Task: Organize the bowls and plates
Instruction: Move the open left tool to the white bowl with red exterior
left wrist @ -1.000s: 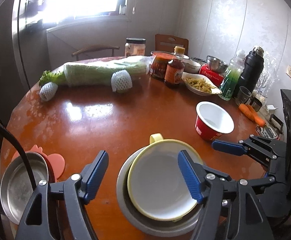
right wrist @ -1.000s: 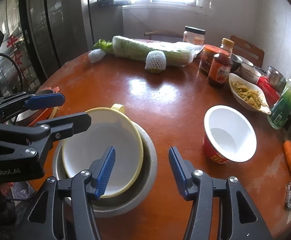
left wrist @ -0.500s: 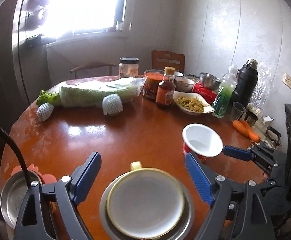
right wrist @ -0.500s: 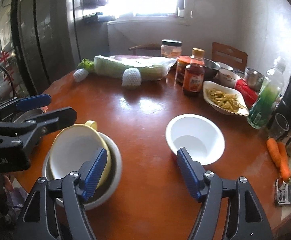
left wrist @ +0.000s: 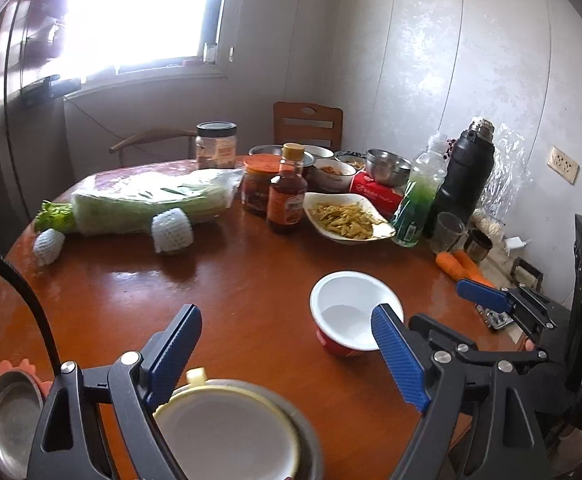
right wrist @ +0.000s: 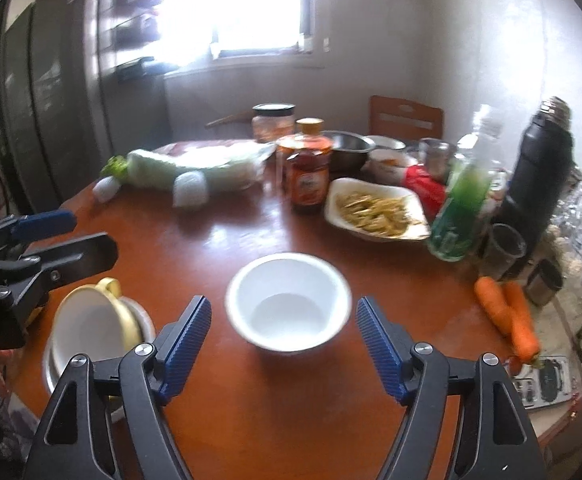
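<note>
A yellow-rimmed white bowl (left wrist: pixel 227 436) sits nested in a steel bowl (left wrist: pixel 311 432) at the near edge of the round wooden table (left wrist: pixel 219 304). My left gripper (left wrist: pixel 287 320) hovers over that stack, its jaws opening with nothing between them. In the right wrist view the same stack (right wrist: pixel 91 320) lies at the lower left. A white bowl with a red outside (right wrist: pixel 291 300) stands just ahead of my right gripper (right wrist: pixel 283 308). Its jaws are opening and the pads stand clear of the bowl. The left wrist view shows this bowl (left wrist: pixel 351 312) to the right.
A small steel plate (left wrist: pixel 7 420) lies on an orange mat at the left edge. At the back stand a wrapped cabbage (left wrist: pixel 143 204), jars, a sauce bottle (left wrist: pixel 287 196), a food dish (left wrist: pixel 347 220), a green bottle (left wrist: pixel 419 204) and a black flask (left wrist: pixel 467 176). Carrots (right wrist: pixel 507 316) lie right.
Both grippers drew back and rose from the stacked bowls, and both jaws spread wider. The right gripper swung from the stack to face the white bowl.
</note>
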`<state>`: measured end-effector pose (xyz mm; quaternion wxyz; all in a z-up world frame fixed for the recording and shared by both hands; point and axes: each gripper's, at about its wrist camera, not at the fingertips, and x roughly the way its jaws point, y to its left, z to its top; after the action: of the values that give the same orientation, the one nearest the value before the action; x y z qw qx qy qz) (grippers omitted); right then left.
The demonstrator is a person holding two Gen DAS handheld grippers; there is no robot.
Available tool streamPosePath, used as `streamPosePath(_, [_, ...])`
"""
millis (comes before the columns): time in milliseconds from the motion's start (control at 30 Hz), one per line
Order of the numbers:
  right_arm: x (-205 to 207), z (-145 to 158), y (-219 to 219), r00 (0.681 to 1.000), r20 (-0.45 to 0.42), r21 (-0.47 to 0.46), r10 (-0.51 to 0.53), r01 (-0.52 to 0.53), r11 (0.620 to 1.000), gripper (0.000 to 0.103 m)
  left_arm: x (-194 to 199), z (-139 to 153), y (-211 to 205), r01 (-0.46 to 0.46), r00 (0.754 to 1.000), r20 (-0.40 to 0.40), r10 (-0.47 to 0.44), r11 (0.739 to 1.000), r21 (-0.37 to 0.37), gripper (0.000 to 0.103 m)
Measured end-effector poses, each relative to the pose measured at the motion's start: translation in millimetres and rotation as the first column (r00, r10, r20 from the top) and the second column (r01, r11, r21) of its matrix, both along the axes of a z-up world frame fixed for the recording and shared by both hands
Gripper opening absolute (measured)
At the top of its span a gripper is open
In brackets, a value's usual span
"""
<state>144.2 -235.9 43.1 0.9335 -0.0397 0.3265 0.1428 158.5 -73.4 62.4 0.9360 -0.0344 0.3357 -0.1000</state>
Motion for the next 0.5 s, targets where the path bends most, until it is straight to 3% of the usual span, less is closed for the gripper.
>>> streamPosePath(500, [29.7, -17.9, -44.9, 0.991, -0.066, 0.027, -0.121, 0.123, 0.992, 0.079, 46.1, -26.5, -13.3, -0.039, 0.992, -0.118, 0.039, 0.999, -0.001, 0.088])
